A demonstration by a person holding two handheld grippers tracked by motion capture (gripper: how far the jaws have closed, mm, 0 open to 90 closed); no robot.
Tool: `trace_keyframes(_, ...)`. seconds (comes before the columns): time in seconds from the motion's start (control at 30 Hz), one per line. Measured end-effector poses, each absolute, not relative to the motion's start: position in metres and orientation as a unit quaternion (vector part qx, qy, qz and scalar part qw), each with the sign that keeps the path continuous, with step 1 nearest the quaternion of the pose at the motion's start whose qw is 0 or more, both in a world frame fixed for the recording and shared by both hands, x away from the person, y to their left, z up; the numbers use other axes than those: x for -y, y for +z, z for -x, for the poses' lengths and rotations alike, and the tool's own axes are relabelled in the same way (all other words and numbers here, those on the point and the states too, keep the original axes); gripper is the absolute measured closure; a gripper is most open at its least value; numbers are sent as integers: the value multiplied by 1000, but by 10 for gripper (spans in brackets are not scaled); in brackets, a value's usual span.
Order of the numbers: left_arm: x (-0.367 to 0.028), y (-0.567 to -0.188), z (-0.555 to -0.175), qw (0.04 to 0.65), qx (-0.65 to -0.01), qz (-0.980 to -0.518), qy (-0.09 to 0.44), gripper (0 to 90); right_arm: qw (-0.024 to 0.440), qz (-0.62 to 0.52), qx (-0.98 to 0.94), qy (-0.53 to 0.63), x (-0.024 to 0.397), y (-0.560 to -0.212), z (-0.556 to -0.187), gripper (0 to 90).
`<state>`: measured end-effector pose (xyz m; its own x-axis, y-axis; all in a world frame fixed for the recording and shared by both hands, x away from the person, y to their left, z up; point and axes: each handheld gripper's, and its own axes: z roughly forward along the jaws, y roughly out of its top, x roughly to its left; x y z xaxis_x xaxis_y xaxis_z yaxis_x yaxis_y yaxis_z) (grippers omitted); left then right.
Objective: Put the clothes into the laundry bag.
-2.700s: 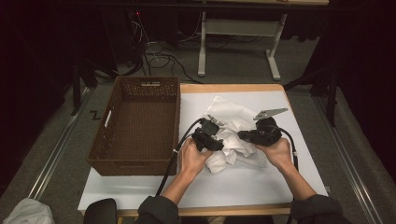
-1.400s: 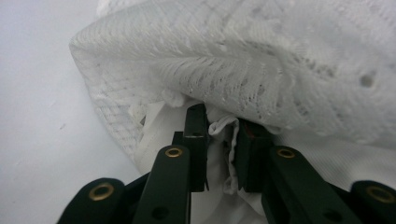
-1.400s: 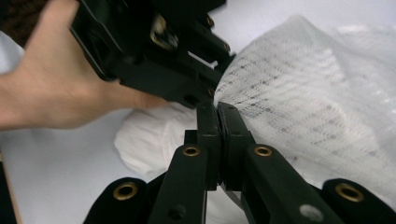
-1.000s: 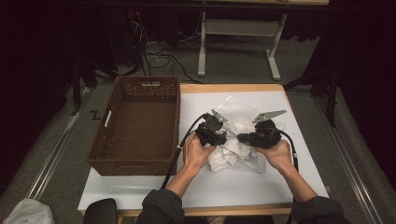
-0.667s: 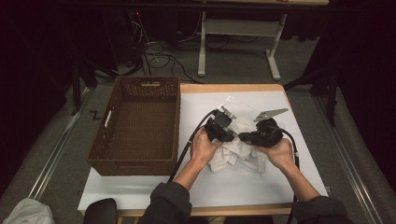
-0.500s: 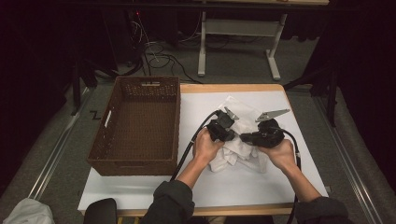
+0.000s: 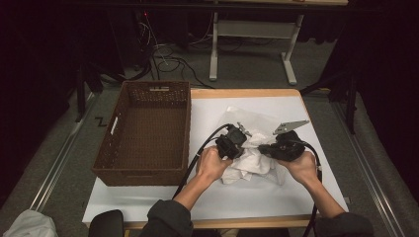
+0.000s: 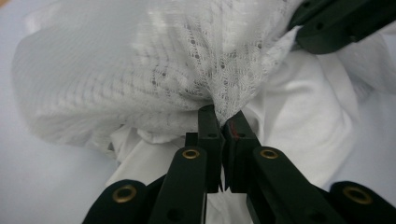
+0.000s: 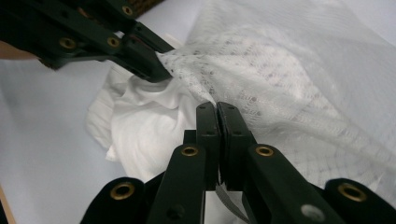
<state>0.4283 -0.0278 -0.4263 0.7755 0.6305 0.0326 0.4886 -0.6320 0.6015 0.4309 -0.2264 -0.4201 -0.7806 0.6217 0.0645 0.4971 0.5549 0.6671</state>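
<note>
Left gripper [image 8: 222, 122] shifted right, fingers just closed on mesh bag [image 8: 140, 70] | right gripper [image 9: 216, 108] pinching bag | basket [image 7: 143, 133] empty

Left hand-held gripper [image 8: 219, 122] just closing, pinching white mesh bag [image 8: 154, 70]

The mesh bag [image 8: 154, 60] is white with a fine net pattern, the cloth [image 9: 140, 126] plain white, the basket [image 7: 143, 133] woven brown, the table [image 7: 247, 197] white.

No text, label, brand, number or sign can be read anywhere in the three views, neither on the counter [image 7: 257, 197] nor on the woven basket [image 7: 143, 143] standing on it.
</note>
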Motion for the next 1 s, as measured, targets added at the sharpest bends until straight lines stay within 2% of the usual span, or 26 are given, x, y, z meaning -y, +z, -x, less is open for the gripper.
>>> trace_keyframes(0.1, 30, -425, -428, 294, -307, -896, 125, 817, 89, -323, -878, 343, 227, -427, -429, 886)
trace_keyframes(0.17, 31, -425, -429, 301, -306, -893, 136, 684, 91, -324, -878, 340, 228, -430, -430, 886)
trace_keyframes(0.23, 33, -425, -430, 305, -304, -890, 149, 614, 91, -326, -876, 344, 228, -430, -430, 887)
trace_keyframes(0.37, 42, -419, -429, 322, -295, -885, 161, 554, 94, -327, -869, 359, 230, -425, -427, 888)
trace_keyframes(0.53, 58, -412, -429, 320, -277, -890, 171, 535, 99, -318, -865, 374, 232, -415, -427, 888)
trace_keyframes(0.6, 63, -412, -431, 315, -275, -891, 176, 553, 98, -320, -864, 375, 233, -411, -428, 888)
trace_keyframes(0.63, 65, -412, -432, 311, -272, -893, 178, 643, 97, -322, -862, 378, 235, -410, -429, 887)
trace_keyframes(0.67, 67, -413, -434, 306, -271, -895, 181, 643, 97, -322, -862, 378, 235, -410, -429, 887)
trace_keyframes(0.77, 70, -415, -441, 303, -270, -898, 167, 824, 95, -328, -861, 377, 237, -412, -430, 870)
trace_keyframes(0.8, 70, -415, -443, 303, -276, -898, 163, 873, 95, -337, -857, 378, 239, -412, -428, 831)
trace_keyframes(1.0, 65, -415, -449, 306, -294, -894, 146, 882, 125, -335, -858, 368, 250, -405, -408, 754)
